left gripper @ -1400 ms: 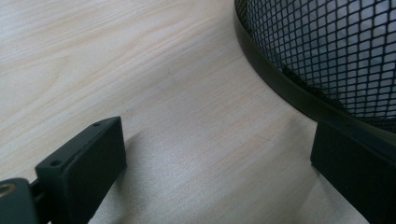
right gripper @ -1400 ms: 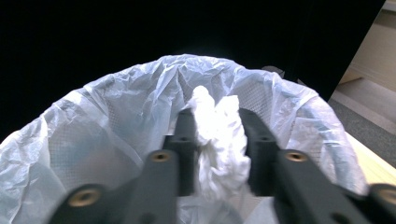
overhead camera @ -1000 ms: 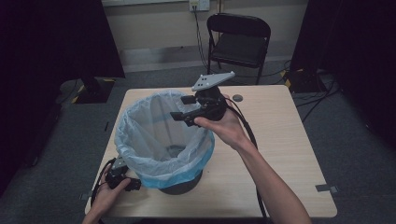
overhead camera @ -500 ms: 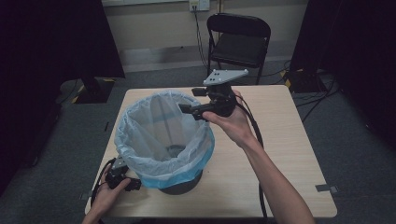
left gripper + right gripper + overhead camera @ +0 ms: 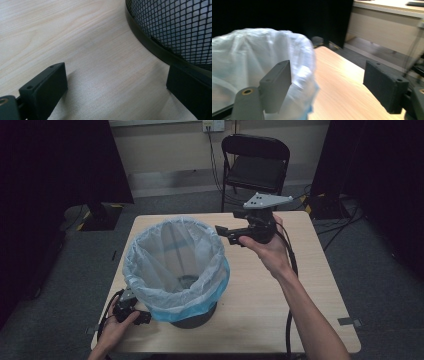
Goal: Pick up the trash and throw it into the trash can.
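Note:
A black mesh bin (image 5: 175, 25) lined with a pale blue-white plastic bag (image 5: 175, 265) stands on the wooden table (image 5: 280, 305). The bag's edge is folded over the bin's rim. My left gripper (image 5: 134, 314) rests low on the table at the bin's near-left foot, open, with one jaw against the bin's base ring (image 5: 150, 47). My right gripper (image 5: 226, 234) is held in the air just right of the bag's rim, open with nothing between its jaws. In the right gripper view the bag (image 5: 257, 55) lies behind the left jaw, and my right gripper (image 5: 328, 68) looks past it over bare table.
A black folding chair (image 5: 256, 162) stands beyond the table's far edge. Cables (image 5: 330, 215) run on the floor at the right. Dark curtains hang on both sides. Bare table top lies to the right of the bin.
My right gripper has drawn to the right and slightly back, from over the bag's rim to beside it. The left gripper and the bin have stayed put.

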Available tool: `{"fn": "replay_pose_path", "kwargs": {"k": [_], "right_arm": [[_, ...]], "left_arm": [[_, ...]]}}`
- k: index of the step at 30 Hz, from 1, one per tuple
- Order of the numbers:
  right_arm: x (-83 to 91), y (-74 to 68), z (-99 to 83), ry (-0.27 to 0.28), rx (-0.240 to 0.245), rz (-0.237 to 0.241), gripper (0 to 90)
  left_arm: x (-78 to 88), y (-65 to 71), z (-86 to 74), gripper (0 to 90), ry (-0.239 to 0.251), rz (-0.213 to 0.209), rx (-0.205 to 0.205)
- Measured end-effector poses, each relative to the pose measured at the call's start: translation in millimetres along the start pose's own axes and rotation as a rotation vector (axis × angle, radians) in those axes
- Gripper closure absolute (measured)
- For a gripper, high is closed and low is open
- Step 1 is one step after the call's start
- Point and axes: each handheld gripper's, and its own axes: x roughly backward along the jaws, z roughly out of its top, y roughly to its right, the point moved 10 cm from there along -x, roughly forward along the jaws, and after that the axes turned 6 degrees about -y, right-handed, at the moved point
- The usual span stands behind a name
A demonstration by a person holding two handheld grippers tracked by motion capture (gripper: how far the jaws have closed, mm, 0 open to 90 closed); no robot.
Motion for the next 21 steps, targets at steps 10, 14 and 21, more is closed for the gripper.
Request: {"fn": "replay_pose_path", "kwargs": {"k": [10,14,21], "right_arm": [[20.1,34.1,-28.5,-0.031,-0.002,-0.165,16.7],[21.9,40.1,-47.6,-0.057,-0.020,-0.179,16.5],[29.6,49.4,-80.9,-0.077,-0.083,-0.197,14.2]], "left_arm": [[0.0,0.0,0.0,2.6,0.000,0.000,0.000],[0.0,0.0,0.0,2.5,0.000,0.000,0.000],[0.0,0.0,0.0,2.6,0.000,0.000,0.000]]}}
